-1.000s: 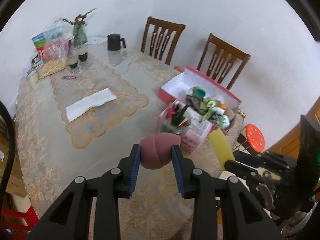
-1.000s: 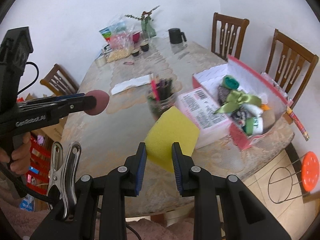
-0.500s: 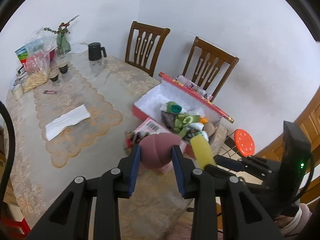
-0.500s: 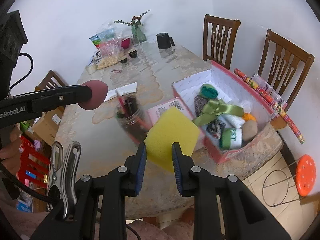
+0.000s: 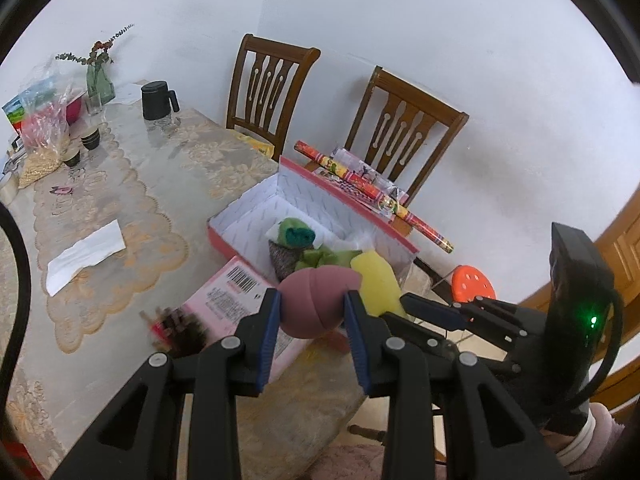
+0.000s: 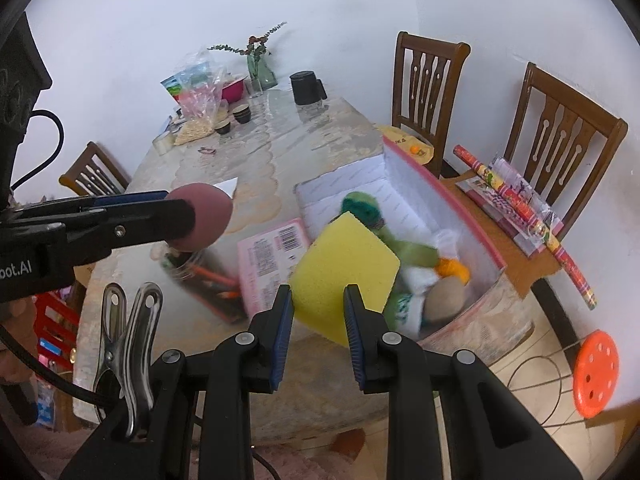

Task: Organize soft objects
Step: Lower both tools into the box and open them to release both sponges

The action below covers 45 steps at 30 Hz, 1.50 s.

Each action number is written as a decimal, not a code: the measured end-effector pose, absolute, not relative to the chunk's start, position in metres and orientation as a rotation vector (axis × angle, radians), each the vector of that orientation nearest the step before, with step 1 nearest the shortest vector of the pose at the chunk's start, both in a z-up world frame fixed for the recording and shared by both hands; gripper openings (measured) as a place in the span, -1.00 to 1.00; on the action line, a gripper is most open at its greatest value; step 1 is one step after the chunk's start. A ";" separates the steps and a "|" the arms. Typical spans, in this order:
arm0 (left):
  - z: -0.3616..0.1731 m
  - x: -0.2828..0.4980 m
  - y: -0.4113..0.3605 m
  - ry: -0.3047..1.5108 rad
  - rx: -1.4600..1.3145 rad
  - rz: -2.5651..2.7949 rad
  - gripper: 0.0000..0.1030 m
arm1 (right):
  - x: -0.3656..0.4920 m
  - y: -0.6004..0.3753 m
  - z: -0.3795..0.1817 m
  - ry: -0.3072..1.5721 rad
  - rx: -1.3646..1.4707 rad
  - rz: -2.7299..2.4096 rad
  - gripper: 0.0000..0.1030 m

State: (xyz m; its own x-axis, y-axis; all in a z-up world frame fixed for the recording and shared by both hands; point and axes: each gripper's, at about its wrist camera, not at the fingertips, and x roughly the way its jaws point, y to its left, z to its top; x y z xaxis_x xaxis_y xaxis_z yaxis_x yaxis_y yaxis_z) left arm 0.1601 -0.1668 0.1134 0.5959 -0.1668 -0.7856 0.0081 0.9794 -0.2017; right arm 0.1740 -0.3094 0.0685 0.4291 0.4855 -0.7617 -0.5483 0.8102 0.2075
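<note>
Between the left tongs (image 5: 311, 308), pinched at its sides, sits one mauve ball (image 5: 316, 304); the right tongs (image 6: 317, 314) clamp one yellow sponge (image 6: 344, 276) by a corner, its flat face toward the camera. Both are held above the tabletop's (image 5: 168, 184) near edge. The single open pink box (image 6: 448, 184), with several soft things already inside, lies just ahead and below, by the corner beside the two chairs. The sponge looks nearer to it, so the right hand would probably drop first.

A home dining room: lace-covered table (image 5: 120, 184), wooden chairs (image 5: 272, 88), flower vase (image 5: 98, 80), mug (image 5: 156, 100).
</note>
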 end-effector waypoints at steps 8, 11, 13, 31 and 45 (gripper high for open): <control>0.096 0.196 -0.183 0.934 -0.231 -0.028 -0.34 | 0.227 -0.319 0.053 0.931 -0.112 0.667 -0.49; 0.085 0.211 -0.186 0.940 -0.236 0.009 -0.34 | 0.247 -0.320 0.045 0.938 -0.115 0.666 -0.49; 0.079 0.218 -0.185 0.948 -0.250 0.028 -0.34 | 0.258 -0.321 0.041 0.942 -0.111 0.666 -0.49; 0.014 0.267 -0.180 1.030 -0.290 0.100 -0.33 | 0.332 -0.305 -0.003 1.018 -0.133 0.735 -0.48; -0.002 0.280 -0.174 1.066 -0.295 0.094 -0.23 | 0.342 -0.299 -0.010 1.020 -0.160 0.734 -0.40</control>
